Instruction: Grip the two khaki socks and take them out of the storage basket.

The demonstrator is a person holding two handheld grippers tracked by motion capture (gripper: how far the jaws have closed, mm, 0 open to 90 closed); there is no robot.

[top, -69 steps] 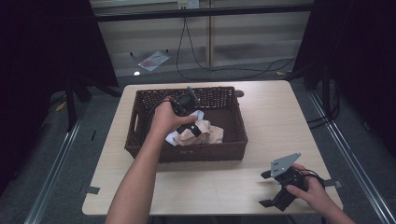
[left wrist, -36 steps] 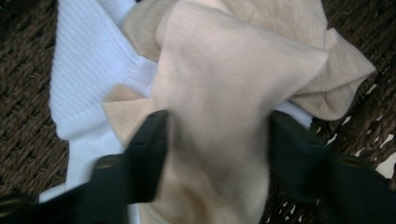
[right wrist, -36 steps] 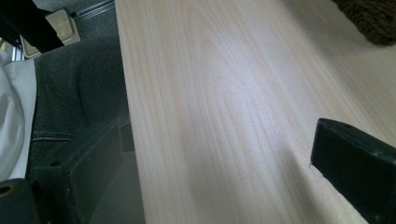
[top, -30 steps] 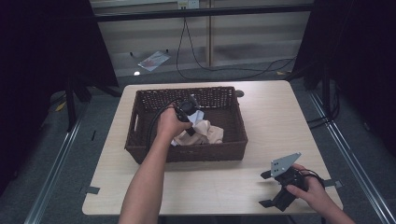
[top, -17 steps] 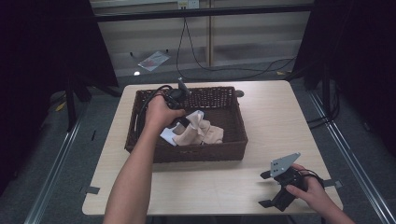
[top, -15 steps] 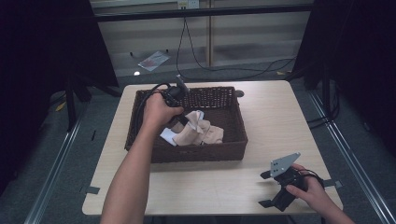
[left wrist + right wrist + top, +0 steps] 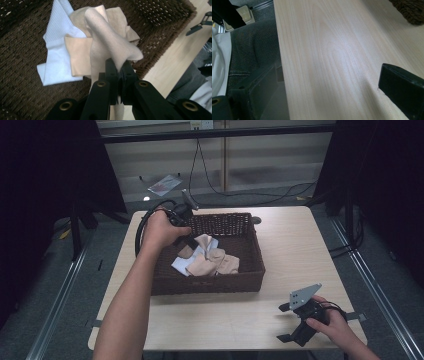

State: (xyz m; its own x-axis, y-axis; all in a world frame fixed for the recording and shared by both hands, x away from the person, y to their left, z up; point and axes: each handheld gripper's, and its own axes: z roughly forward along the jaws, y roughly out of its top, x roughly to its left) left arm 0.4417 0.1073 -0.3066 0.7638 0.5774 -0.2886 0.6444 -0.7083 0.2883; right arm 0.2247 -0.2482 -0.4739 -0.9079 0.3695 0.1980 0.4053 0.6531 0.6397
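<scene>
Pale wooden table [image 7: 280,265], dark wicker basket [image 7: 210,282], one beige sock pinched for lifting.

From the high view, the left gripper [image 7: 187,232] was seen held over the basket's rear left corner, a beige sock [image 7: 202,242] drawn up from the heap so it could be cleared over the woven rim; bare tabletop was left to the right of the basket and along the near edge, where the right gripper [image 7: 292,330] was rested close to the front right corner. In the left gripper view, the jaws were clenched on the beige sock [image 7: 112,47], its length pulled taut above a white sock [image 7: 56,60] and other beige pieces, the basket wall being near on the right. In the right gripper view, the jaws were spread wide over bare wood, gripping nothing, beside the table's edge.
</scene>
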